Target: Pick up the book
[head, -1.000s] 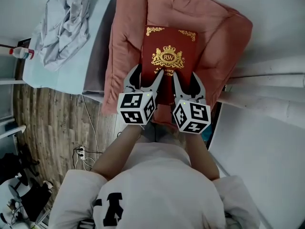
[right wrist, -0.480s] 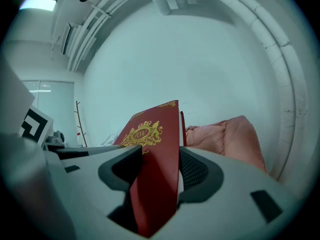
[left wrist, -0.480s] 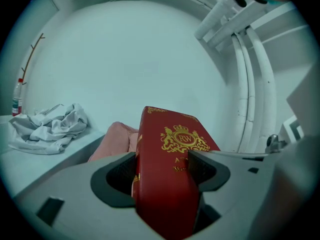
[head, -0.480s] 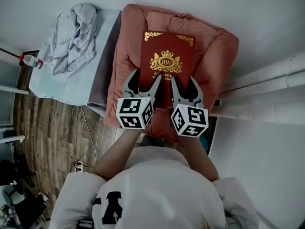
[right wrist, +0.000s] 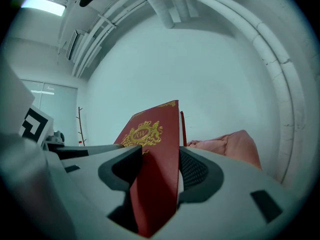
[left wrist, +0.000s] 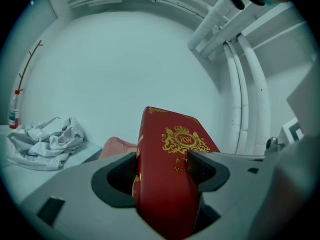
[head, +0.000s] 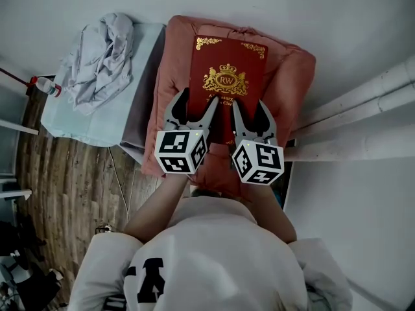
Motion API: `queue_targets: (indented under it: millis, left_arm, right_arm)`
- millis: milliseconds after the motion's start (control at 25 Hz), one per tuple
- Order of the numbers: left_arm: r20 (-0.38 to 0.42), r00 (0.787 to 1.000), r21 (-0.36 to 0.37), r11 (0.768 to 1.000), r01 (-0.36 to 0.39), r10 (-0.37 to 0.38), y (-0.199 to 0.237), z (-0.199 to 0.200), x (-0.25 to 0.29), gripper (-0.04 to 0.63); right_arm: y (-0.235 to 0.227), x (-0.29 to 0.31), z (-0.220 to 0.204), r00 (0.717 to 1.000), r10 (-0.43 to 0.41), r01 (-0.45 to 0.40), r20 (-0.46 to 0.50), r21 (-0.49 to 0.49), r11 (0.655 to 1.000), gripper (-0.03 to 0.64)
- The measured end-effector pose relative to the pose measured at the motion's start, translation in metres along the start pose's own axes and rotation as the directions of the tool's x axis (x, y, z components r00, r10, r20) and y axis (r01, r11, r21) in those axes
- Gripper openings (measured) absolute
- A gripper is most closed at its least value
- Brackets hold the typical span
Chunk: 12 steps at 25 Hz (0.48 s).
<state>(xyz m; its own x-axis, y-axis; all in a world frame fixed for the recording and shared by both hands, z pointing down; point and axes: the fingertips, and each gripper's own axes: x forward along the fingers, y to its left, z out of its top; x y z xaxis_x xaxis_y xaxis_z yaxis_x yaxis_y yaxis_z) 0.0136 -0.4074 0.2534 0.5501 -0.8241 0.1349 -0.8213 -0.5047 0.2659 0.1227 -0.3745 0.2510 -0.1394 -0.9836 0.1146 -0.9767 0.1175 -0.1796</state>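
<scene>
A dark red hardcover book (head: pixel 227 76) with a gold crest is held in the air above a pink cushion (head: pixel 293 76). My left gripper (head: pixel 194 107) is shut on the book's near left edge, and my right gripper (head: pixel 251 112) is shut on its near right edge. In the left gripper view the book (left wrist: pixel 172 154) stands wedged between the jaws of the left gripper (left wrist: pixel 162 170), spine side to the left. The right gripper view shows the book (right wrist: pixel 152 154) clamped on its page side by the right gripper (right wrist: pixel 160 170). The book's near end is hidden behind the marker cubes.
The cushion lies on a low bed with a pale blue sheet (head: pixel 139 57); a crumpled grey cloth (head: pixel 100 50) sits on its left part. A bottle (head: pixel 45 86) stands at the far left. White pipes (head: pixel 363 102) run at the right. Wooden floor (head: pixel 65 173) lies below.
Both grippers have risen together with the book clamped in them. The book has come up off the cushion toward the camera, and the bed and floor look farther below.
</scene>
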Motion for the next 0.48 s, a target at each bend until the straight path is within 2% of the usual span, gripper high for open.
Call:
queue_targets:
  millis: [240,480]
  left_arm:
    - [0.059,0.998,0.014,1.0,0.001,-0.002,-0.001,0.02,-0.016,0.308]
    - [0.058,0.998,0.018,1.0,0.004,-0.005,0.008,0.011,-0.034,0.307]
  right_arm:
    - [0.014,-0.007,0.017,0.998,0.021,-0.02,0.056,-0.019,1.0,0.236]
    - [0.026,-0.016,-0.001,0.997,0.031,-0.032,0.069,0.007,0.999,0.236]
